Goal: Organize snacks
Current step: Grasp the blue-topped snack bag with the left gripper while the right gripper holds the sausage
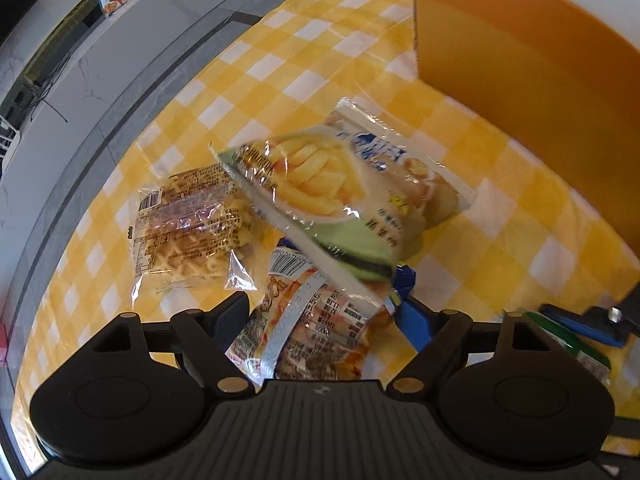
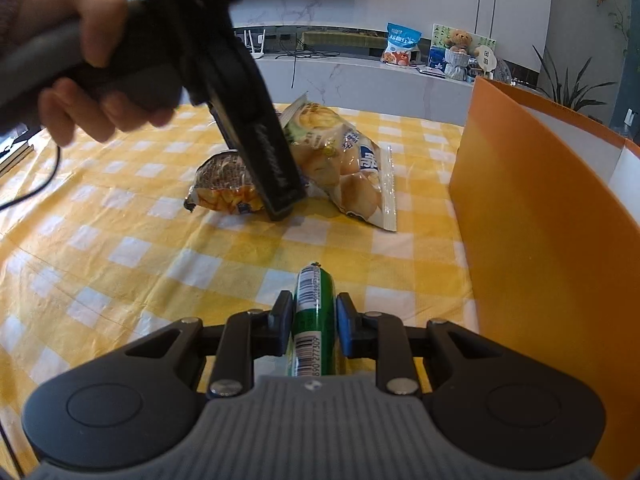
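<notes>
Yellow-checked tablecloth (image 2: 120, 240) carries a heap of snack bags; the left gripper (image 1: 320, 312) hangs spread wide over an orange-printed bag (image 1: 308, 320), pads clear of it; the right gripper (image 2: 314, 320) is clenched on a green packet (image 2: 312, 320) — beside the orange box (image 2: 540, 220).

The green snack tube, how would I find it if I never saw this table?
Look at the yellow checked tablecloth, near the tall orange box. Apart from the pile of crinkly bags, close to the camera, the right tool is shut on the green tube. It is the only slim, round, green thing, with white barcode labels.
</notes>
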